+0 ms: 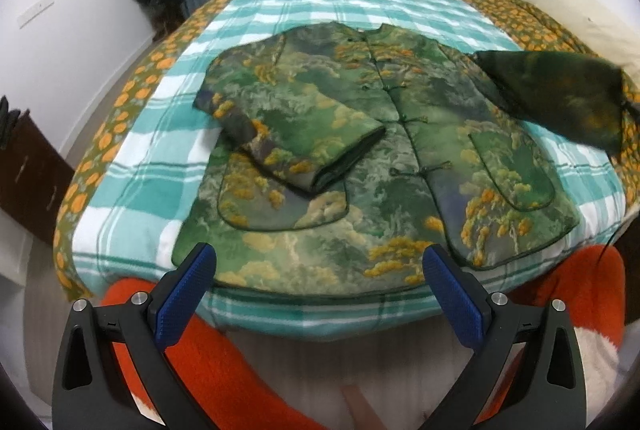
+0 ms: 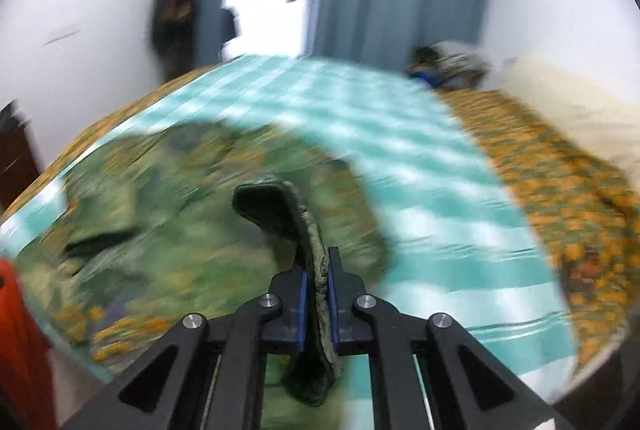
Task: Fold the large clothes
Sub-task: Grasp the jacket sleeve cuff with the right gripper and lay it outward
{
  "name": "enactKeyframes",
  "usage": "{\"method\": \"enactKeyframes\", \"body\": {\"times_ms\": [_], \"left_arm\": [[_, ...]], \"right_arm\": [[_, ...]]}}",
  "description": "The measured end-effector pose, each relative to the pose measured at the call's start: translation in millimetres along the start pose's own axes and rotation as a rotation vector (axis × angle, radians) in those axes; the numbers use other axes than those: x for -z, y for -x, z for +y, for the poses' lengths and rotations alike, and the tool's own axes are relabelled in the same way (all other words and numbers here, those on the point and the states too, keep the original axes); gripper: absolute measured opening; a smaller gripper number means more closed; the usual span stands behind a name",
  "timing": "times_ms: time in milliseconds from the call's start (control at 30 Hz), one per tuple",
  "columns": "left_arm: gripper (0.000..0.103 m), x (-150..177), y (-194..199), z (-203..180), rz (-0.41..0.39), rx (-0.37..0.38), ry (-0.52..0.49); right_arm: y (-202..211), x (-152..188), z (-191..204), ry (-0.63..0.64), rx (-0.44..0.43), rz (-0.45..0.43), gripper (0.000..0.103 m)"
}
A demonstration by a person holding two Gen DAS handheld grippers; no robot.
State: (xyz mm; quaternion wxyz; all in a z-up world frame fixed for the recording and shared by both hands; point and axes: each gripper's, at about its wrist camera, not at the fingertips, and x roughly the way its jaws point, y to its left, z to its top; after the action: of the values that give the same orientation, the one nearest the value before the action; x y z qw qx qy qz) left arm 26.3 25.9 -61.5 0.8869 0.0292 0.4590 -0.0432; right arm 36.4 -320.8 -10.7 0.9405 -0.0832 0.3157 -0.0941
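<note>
- The jacket lies flat on the bed, front up, one sleeve already folded across its chest.
- The right gripper has its fingers clamped on the other sleeve's cuff, lifted off the bed.
- Next, likely: carry that sleeve across the chest and lay it flat.
- The left gripper hangs near the hem, fingers wide, holding nothing.

Both the left gripper and the right gripper have black triangular-cutout fingers, blue ribbed pads and silver screws, while the person wears fuzzy orange clothing.
</note>
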Motion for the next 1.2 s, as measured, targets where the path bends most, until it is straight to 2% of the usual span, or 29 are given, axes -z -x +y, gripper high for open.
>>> {"method": "enactKeyframes", "body": {"times_ms": [100,200,267,300,333,367,467,567,667,767,900,967,1033,1067,1100,1133,1167,1200], "left_arm": [[0.102,-7,1,3,-0.04,-0.014,-0.033],[0.102,-15,4,8,-0.088,-0.024,-0.072],[0.102,-21,4,14,-0.107,-0.024,-0.081],[0.102,-25,4,18,-0.113,-0.017,-0.084],[0.102,-27,3,20,-0.116,-0.012,-0.085],[0.102,-29,2,23,-0.118,-0.008,-0.087],[0.103,-37,-10,26,-0.113,-0.012,-0.119],[0.102,-43,-31,24,-0.082,-0.005,-0.175],[0.102,-51,-61,15,-0.034,0.002,-0.277],[0.102,-55,-90,-1,0.004,0.006,-0.412],[0.102,-59,-126,-22,0.04,-0.009,-0.536],[0.102,-63,-146,-25,0.061,-0.038,-0.546],[0.097,-70,-168,-20,0.094,-0.06,-0.503],[0.087,-75,-178,-12,0.125,-0.046,-0.448],[0.071,-78,-183,-6,0.149,-0.019,-0.402],[0.059,-80,-188,4,0.179,0.036,-0.334],[0.024,-81,-190,12,0.197,0.079,-0.279],[0.012,-80,-189,19,0.197,0.095,-0.228]], "right_arm": [[-1,-10,-72,-0.075,0.158,-0.005,0.008],[-19,-7,-129,-0.089,0.317,0.02,0.009],[-36,0,-161,-0.102,0.427,0.067,0.022],[-42,7,-175,-0.099,0.531,0.093,0.033],[-45,10,-181,-0.106,0.578,0.102,0.041],[-44,14,-187,-0.129,0.593,0.107,0.041],[-28,30,-184,-0.273,0.501,0.106,0.042],[-13,44,-146,-0.287,0.386,0.101,0.044],[8,59,-87,-0.289,0.207,0.075,0.044],[25,73,-26,-0.284,0.042,0.064,0.051],[33,87,47,-0.246,-0.096,0.067,0.051],[34,96,79,-0.23,-0.169,0.078,0.051],[33,102,100,-0.201,-0.233,0.102,0.051],[33,104,109,-0.171,-0.26,0.113,0.051],[35,106,116,-0.138,-0.267,0.113,0.051],[38,107,119,-0.116,-0.264,0.106,0.051],[40,107,121,-0.097,-0.257,0.097,0.051],[41,107,119,-0.093,-0.249,0.089,0.051]]}}
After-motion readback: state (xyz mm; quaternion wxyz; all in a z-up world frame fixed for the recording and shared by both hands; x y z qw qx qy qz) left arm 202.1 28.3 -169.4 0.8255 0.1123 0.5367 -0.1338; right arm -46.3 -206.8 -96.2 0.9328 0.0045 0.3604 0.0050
